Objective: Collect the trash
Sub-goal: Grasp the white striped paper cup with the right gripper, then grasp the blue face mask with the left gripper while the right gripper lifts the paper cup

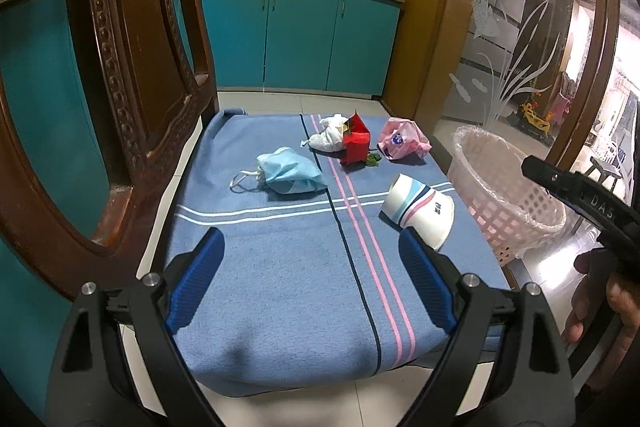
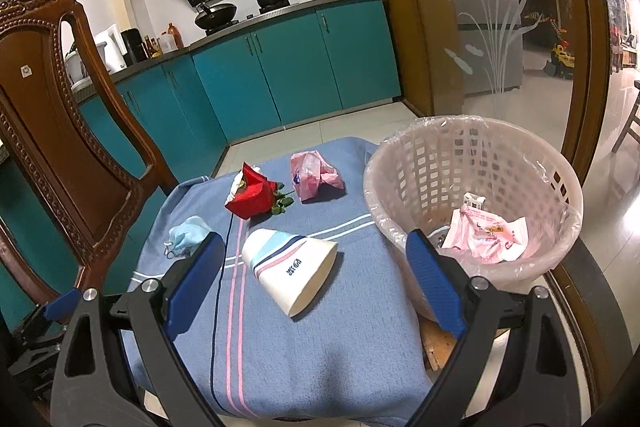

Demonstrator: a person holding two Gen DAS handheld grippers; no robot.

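On the blue-clothed surface (image 2: 320, 367) lay a tipped cup (image 2: 292, 267), beside the bin (image 2: 560, 187). Both grippers' fingers (image 1: 200, 279) were spread, empty. A grab might crush or roll the cup.

left gripper (image 1: 310, 251) | black frame — blue ribbed pads — silver screws

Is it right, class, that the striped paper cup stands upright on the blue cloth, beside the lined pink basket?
Not quite. The striped paper cup lies on its side on the blue cloth, its open mouth towards the camera; the right wrist view shows this. It is beside the lined pink basket.
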